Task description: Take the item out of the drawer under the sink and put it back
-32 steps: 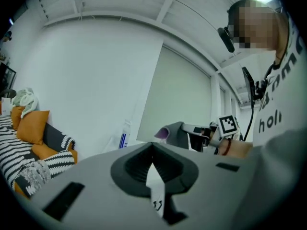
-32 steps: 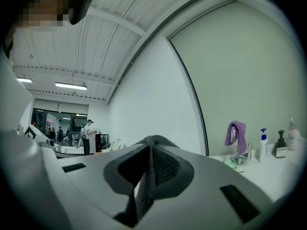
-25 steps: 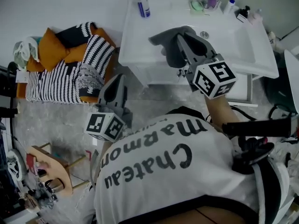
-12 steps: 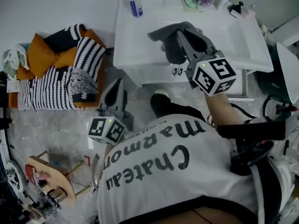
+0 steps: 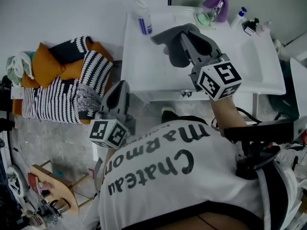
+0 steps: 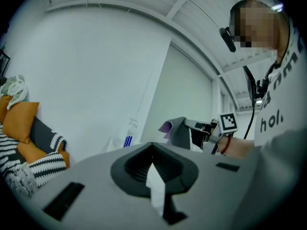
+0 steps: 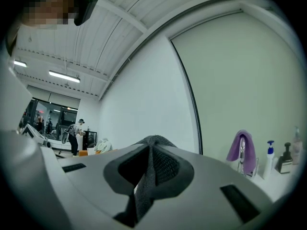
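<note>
The grey cloth (image 5: 169, 44) hangs over the white sink (image 5: 144, 75), clamped between the right gripper's (image 5: 186, 38) nearly closed jaws.

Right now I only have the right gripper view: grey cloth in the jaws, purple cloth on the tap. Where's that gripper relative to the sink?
Observer: In the head view the right gripper holds the grey cloth over the white sink.
Operator: Left gripper?
Observer: The left gripper is off the sink's front-left corner, beside the striped cushions.
Operator: Anything near the cloth?
Observer: A blue-striped bottle stands at the sink's back-left edge.
</note>
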Demonstrator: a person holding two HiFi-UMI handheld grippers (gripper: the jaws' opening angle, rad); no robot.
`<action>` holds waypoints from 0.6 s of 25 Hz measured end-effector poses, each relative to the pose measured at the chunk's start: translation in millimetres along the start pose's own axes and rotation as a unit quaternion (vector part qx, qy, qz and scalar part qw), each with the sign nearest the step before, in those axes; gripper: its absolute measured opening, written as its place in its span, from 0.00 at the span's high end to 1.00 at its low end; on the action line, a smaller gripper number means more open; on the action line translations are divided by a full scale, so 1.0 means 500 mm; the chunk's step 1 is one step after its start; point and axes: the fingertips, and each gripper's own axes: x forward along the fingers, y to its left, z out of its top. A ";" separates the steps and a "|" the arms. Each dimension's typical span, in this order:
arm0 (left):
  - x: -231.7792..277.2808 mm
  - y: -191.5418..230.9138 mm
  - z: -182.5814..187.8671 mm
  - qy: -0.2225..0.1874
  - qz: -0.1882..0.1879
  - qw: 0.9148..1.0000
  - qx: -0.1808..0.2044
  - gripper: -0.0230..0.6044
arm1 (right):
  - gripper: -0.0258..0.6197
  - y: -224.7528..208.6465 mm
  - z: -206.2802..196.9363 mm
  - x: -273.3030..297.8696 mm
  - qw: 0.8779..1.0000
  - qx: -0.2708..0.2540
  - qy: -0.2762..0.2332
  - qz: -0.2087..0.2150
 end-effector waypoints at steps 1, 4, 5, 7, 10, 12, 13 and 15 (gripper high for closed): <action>0.006 0.003 0.007 -0.003 0.001 1.000 0.004 0.95 | 0.91 -0.006 0.003 0.002 1.000 -0.001 -0.002 -0.001; 0.062 0.031 0.033 -0.008 0.008 1.000 0.015 0.95 | 0.91 -0.058 0.007 0.039 1.000 0.001 -0.005 -0.005; 0.089 0.044 0.040 -0.007 0.012 1.000 0.019 0.95 | 0.91 -0.082 0.004 0.060 1.000 0.003 -0.003 -0.006; 0.135 0.066 0.053 -0.005 0.020 0.999 0.025 0.95 | 0.91 -0.125 -0.003 0.101 1.000 0.009 0.002 -0.005; 0.180 0.091 0.063 -0.004 0.029 0.999 0.027 0.95 | 0.91 -0.166 -0.011 0.146 1.000 0.014 0.004 -0.004; 0.206 0.107 0.059 0.002 0.035 0.999 0.029 0.95 | 0.91 -0.186 -0.021 0.168 1.000 0.019 0.006 -0.003; 0.220 0.114 0.053 0.008 0.040 0.999 0.030 0.95 | 0.91 -0.196 -0.028 0.178 1.000 0.022 0.008 -0.002; 0.248 0.119 0.037 0.022 0.041 0.998 0.036 0.95 | 0.91 -0.216 -0.047 0.195 1.000 0.028 0.013 0.001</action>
